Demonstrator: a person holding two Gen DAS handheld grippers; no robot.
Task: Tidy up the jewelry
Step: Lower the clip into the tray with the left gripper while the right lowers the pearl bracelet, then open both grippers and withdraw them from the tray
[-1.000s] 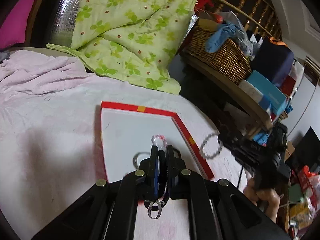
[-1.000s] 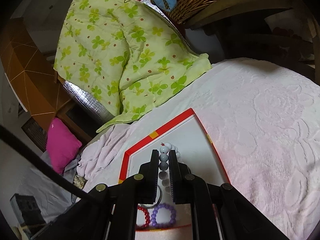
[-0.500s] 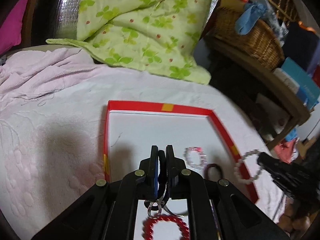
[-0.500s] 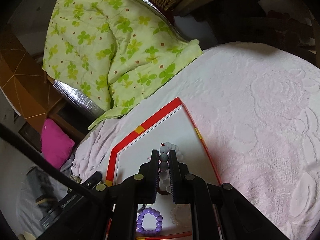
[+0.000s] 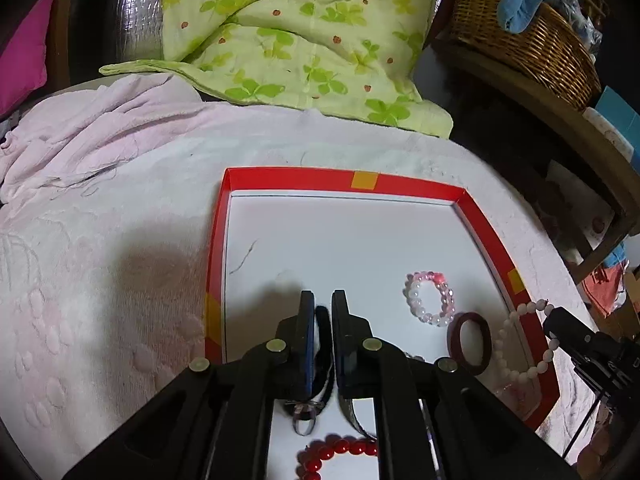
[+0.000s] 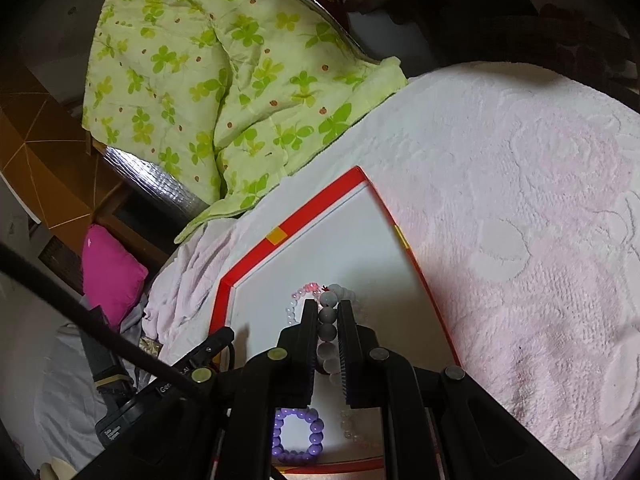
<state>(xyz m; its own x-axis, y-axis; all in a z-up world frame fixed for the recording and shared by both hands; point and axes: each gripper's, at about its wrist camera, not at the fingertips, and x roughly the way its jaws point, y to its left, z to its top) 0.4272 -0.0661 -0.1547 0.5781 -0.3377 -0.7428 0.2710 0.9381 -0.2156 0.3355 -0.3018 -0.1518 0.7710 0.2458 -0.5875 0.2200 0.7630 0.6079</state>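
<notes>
A white tray with a red rim lies on the pink bedspread. My left gripper hangs over its left half, shut on a black cord; a small glassy ring charm dangles under the fingers. My right gripper is shut on a white bead bracelet, which in the left wrist view hangs as a loop over the tray's right rim. In the tray lie a pink bead bracelet, a dark maroon bangle, a red bead bracelet and a purple bead bracelet.
A green clover-print quilt is heaped beyond the tray, with crumpled pink cloth to its left. A wicker basket sits on a wooden shelf at the right. A magenta cushion lies off the bed's far side.
My left gripper has swung down and over the tray with the cord, so more bracelets show below it. My right gripper has sunk toward the tray's right rim with the white bracelet.
</notes>
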